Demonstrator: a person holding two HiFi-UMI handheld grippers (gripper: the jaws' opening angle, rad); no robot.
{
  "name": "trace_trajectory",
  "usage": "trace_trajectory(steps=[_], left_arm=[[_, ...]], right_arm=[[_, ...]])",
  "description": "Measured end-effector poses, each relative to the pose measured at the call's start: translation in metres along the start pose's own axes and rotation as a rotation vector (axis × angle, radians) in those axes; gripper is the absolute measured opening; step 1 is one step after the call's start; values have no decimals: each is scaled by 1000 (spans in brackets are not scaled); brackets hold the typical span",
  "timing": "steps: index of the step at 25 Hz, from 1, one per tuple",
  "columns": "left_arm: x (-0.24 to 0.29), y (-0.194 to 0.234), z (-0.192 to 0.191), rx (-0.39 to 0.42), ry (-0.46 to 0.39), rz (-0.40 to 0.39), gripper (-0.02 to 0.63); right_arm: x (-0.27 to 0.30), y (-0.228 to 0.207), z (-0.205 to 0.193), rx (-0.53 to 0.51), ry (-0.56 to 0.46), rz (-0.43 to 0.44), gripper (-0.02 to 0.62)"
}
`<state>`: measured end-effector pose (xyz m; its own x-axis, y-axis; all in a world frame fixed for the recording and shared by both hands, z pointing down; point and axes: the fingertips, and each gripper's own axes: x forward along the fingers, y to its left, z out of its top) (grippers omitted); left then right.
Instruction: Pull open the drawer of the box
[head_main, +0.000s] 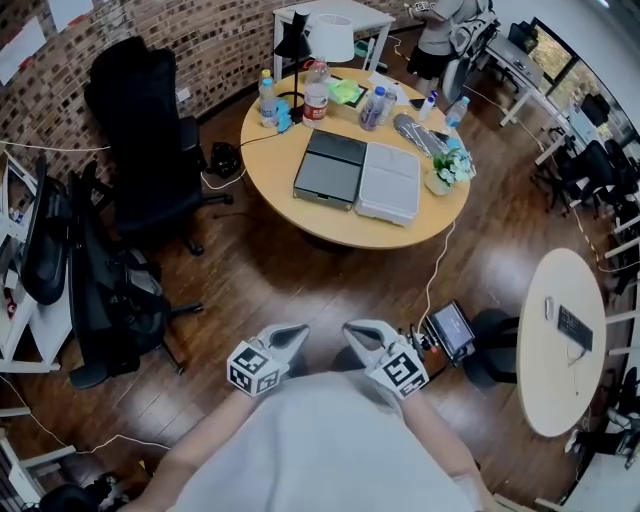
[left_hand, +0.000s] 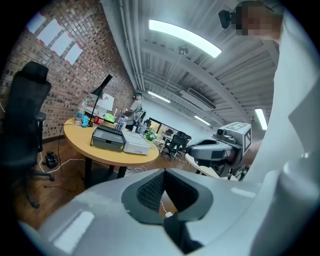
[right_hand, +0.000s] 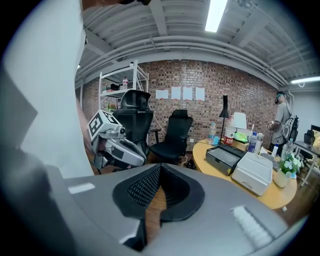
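Observation:
A dark grey box (head_main: 331, 168) and a white box (head_main: 390, 182) lie side by side on a round wooden table (head_main: 300, 215), far ahead of me. I cannot make out a drawer on either one. Both grippers hang low near my torso, well short of the table. My left gripper (head_main: 298, 330) is shut with nothing in it, its pads touching at the tips (left_hand: 164, 172). Just to its right, my right gripper (head_main: 352, 328) also has its pads together (right_hand: 160, 167) and holds nothing. The right gripper view shows both boxes, the dark one (right_hand: 226, 156) and the white one (right_hand: 257, 172).
Bottles (head_main: 316, 90), a black lamp (head_main: 296, 45) and a small plant (head_main: 448, 168) crowd the table's far side. Black office chairs (head_main: 140, 130) stand to the left. A screen device (head_main: 452, 328) and cables lie on the wooden floor. A small round table (head_main: 560, 340) stands at right.

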<state>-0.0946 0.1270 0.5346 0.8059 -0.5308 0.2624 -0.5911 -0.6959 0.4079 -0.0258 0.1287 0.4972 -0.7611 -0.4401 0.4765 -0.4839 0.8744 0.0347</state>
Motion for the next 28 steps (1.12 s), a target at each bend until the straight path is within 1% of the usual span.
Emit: trace_trajectory(steps=[4, 7, 9, 11, 16, 20, 22, 24, 26, 28], left_arm=[[2, 12, -9, -24, 40, 30, 6], [3, 25, -13, -13, 65, 60, 5], [4, 33, -10, 2, 74, 75, 5], [6, 41, -4, 17, 83, 88, 5], [15, 69, 22, 70, 103, 114, 5], [29, 97, 40, 77, 105, 162, 5], [39, 106, 51, 85, 108, 185, 5], [52, 116, 62, 102, 114, 204, 6], [65, 124, 69, 110, 127, 199, 6], [81, 125, 72, 89, 142, 148, 5]], right_arm=[[10, -7, 1, 4, 4, 11, 3], [20, -14, -1, 2, 8, 25, 3], [28, -22, 1, 15, -12, 30, 3], [38, -32, 4, 27, -24, 32, 3], [60, -62, 3, 3, 6, 27, 3], [75, -83, 9, -3, -12, 24, 3], [78, -96, 8, -14, 1, 12, 3], [82, -111, 11, -24, -17, -5, 3], [85, -124, 13, -39, -24, -15, 3], [86, -136, 14, -52, -24, -16, 3]])
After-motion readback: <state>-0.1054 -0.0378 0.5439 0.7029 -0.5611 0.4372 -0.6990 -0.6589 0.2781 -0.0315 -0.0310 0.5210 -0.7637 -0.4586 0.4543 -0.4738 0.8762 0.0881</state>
